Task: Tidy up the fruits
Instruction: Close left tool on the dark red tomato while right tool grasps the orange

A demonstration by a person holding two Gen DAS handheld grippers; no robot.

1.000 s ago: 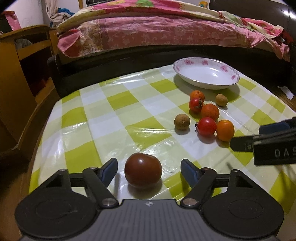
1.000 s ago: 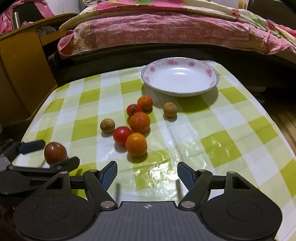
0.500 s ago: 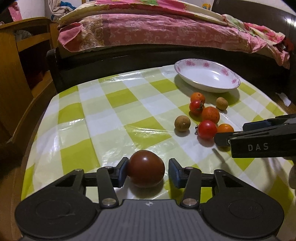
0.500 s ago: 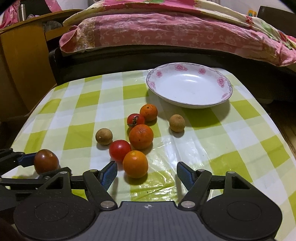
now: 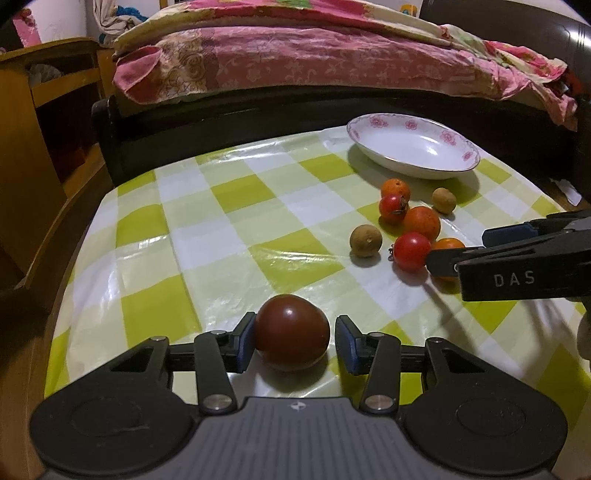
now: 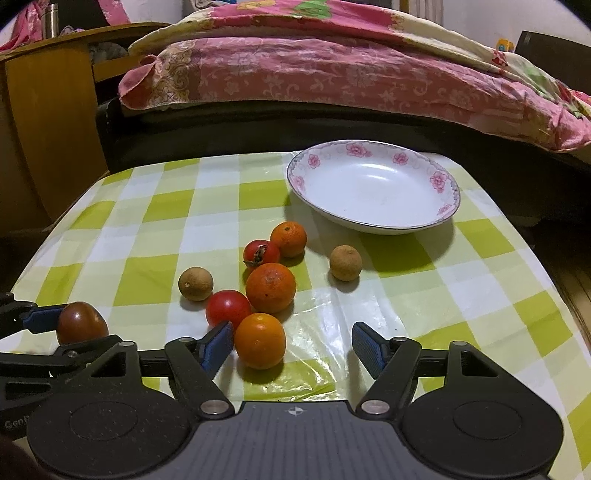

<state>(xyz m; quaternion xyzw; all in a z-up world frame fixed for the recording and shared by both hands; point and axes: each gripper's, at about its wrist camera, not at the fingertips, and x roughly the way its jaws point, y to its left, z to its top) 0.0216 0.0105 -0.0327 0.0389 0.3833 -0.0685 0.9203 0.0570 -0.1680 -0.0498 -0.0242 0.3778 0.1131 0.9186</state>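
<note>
Tomato [image 5: 291, 331] sits between the narrowed left gripper [image 5: 294, 341] pads (one touching, one just off), so uneven closing could roll it off the table [image 5: 221, 236]; right gripper [image 6: 292, 345] wide.

Look past the table and you see a bed across the top of the frame, its pink floral quilt [image 6: 332, 77] lying rumpled from upper left to right edge, with a paler patterned blanket [image 6: 295, 22] heaped on it. Under the quilt runs the dark bed frame [image 5: 221, 122], a black band across the middle. At the left edge you have a wooden cabinet [image 5: 26, 122], orange-brown, with open shelves. In the right wrist view a metal flask [image 6: 53, 20] stands on the cabinet top in the upper left corner. The green-and-white checked tablecloth [image 5: 207, 236] fills the centre, glossy and wrinkled.
</note>
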